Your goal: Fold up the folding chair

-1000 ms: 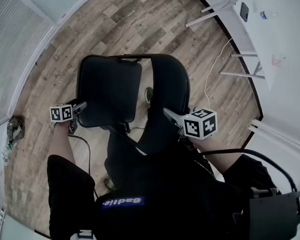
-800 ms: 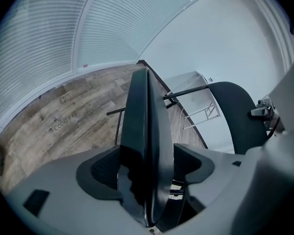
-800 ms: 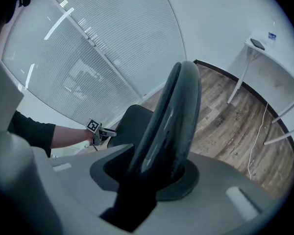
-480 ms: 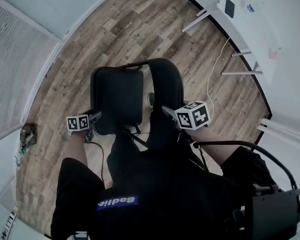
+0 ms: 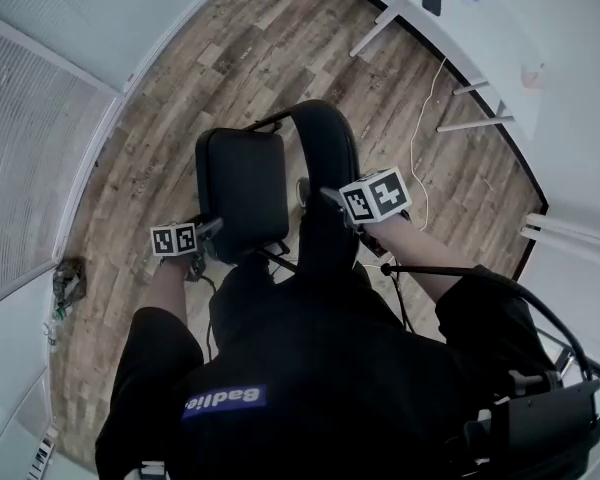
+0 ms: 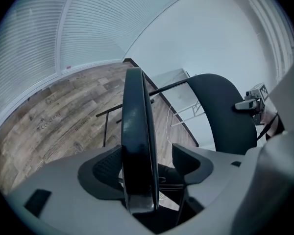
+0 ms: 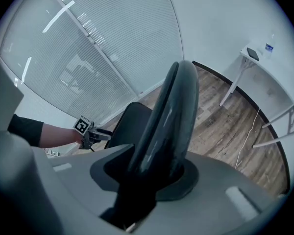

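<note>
Well, you're most of the way through the fold, by the look of it. The folding chair (image 5: 280, 183) stands on the wood floor (image 5: 180, 98) directly in front of you, between your two arms, and its seat (image 5: 242, 193) is tipped up on edge, nearly parallel to the backrest (image 5: 325, 153). A narrow gap shows between seat and back in the head view, so the chair isn't flat yet. The legs are hidden under you, and you can't tell from here how far the frame has come together. Your left gripper (image 5: 212, 228) straddles the near edge of the seat. Its jaws have just been closing but stand wide: one pad lies against the cushion, the other is clear of it, so it cradles the seat without clamping it. Your right gripper (image 5: 330, 200) has its jaws pressed onto the rim of the backrest, a firm hold. What's left, I'd judge, is to bring the seat in against the back until the two lie flat together, then check that the frame has closed underneath. The white table (image 5: 500, 28) and the cable (image 5: 420, 133) on the floor are well apart from the chair.
</note>
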`<state>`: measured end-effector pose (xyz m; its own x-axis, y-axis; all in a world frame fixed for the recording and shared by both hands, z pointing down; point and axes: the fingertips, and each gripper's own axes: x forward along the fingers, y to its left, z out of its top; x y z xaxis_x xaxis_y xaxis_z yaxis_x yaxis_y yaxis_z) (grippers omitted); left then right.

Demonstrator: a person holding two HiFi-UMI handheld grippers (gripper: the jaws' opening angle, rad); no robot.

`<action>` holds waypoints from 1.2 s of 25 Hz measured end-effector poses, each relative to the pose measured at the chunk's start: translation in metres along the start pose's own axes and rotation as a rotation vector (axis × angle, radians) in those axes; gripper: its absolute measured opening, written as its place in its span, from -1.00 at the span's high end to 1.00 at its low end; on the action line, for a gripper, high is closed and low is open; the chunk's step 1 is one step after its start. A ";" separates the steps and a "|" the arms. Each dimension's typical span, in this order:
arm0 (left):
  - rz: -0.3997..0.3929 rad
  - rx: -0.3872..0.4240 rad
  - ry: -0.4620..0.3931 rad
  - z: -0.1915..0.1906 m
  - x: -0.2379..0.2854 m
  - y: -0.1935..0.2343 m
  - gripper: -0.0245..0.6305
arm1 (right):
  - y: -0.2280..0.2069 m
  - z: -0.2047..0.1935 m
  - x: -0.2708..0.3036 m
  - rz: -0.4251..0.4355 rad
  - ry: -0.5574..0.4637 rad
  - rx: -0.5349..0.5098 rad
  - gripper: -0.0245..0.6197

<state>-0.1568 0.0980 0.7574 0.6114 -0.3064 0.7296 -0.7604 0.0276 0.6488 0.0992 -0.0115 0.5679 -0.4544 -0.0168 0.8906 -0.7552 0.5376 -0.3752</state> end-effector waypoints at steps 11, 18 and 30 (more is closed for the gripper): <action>0.013 0.029 0.024 0.001 0.016 -0.076 -0.04 | -0.013 -0.004 -0.028 -0.008 0.005 0.019 0.55; 0.026 0.050 0.028 -0.010 0.026 -0.091 -0.03 | -0.016 -0.020 -0.025 -0.001 -0.017 0.053 0.56; -0.074 0.112 0.073 -0.002 0.064 -0.188 0.18 | -0.034 -0.013 -0.060 -0.021 -0.017 0.110 0.56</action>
<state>0.0260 0.0754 0.6821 0.6779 -0.2336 0.6971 -0.7299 -0.1002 0.6762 0.1586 -0.0176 0.5307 -0.4455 -0.0421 0.8943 -0.8114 0.4411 -0.3834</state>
